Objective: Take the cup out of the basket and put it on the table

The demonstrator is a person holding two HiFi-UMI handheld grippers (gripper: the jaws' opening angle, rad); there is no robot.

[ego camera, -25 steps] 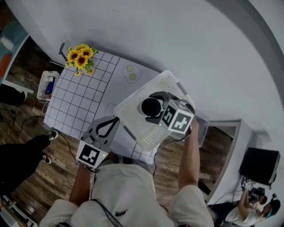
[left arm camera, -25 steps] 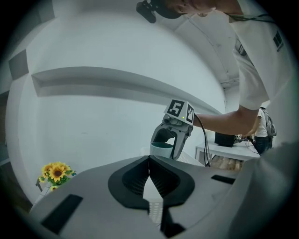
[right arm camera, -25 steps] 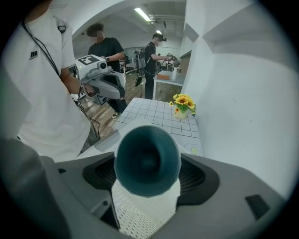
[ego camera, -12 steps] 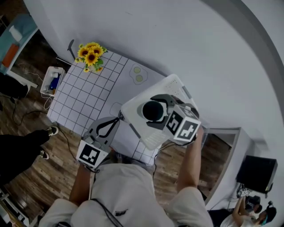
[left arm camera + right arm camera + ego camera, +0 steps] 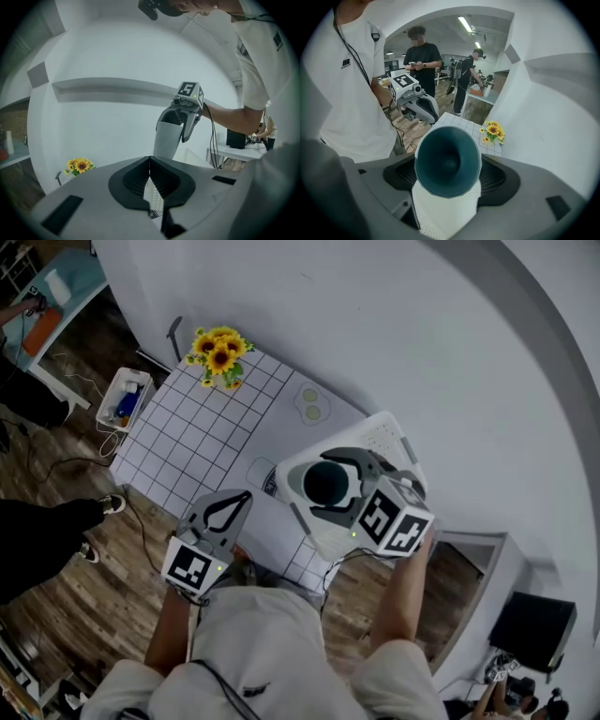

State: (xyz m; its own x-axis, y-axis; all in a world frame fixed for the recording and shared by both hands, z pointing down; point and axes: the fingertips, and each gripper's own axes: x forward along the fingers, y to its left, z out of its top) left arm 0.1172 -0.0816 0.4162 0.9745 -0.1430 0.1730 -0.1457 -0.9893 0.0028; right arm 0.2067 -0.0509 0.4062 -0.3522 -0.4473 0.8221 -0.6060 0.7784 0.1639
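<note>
1. Plain white wall (image 5: 422,334) along the far side.
2. Dark wood-plank floor (image 5: 94,615) at the near left.
3. Grid-patterned table (image 5: 178,446) set against that wall.
4. Ceiling strip lights (image 5: 465,23) lit in the room beyond.

Checked table (image 5: 187,446) with sunflowers (image 5: 220,354), white basket (image 5: 386,432)

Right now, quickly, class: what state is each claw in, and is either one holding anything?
Left claw: closed, holding nothing.
Right claw: closed on the cup.
</note>
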